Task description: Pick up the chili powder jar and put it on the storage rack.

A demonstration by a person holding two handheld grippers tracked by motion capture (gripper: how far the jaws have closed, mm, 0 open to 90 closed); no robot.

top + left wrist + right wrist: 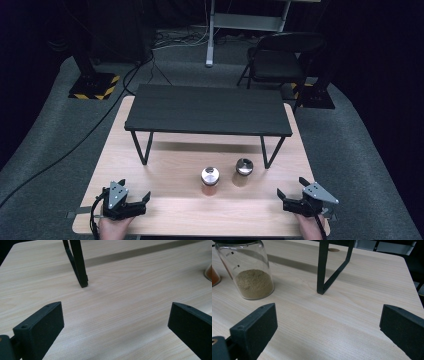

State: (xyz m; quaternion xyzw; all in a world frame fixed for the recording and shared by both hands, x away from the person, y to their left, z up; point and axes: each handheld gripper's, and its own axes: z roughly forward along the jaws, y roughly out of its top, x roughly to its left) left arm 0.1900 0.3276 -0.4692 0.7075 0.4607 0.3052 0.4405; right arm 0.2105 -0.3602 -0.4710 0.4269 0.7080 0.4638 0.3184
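1. The left gripper (134, 204) is resting at the near left edge of the wooden table (165, 175), its jaws standing wide apart with nothing between them; in the left gripper view only bare wood is lying ahead, plus one leg of the black shelf (78, 265)
2. The right gripper (290, 195) is sitting at the near right edge, jaws likewise spread fully and gripping nothing
3. Two glass jars are standing upright on the tabletop between the hands, in front of the black shelf (207, 110): the jar of orange powder (210, 182) nearer the middle, and the jar of tan powder (244, 171) just to its right (both are wearing metal lids)
4. In the right gripper view the jar of tan powder (249, 270) is standing off to the left, well clear of the pads
5. Judging by this, nothing is being handled yet: both jars are sitting untouched, the shelf top is carrying nothing, and every step of reaching, gripping and moving a jar appears to be remaining
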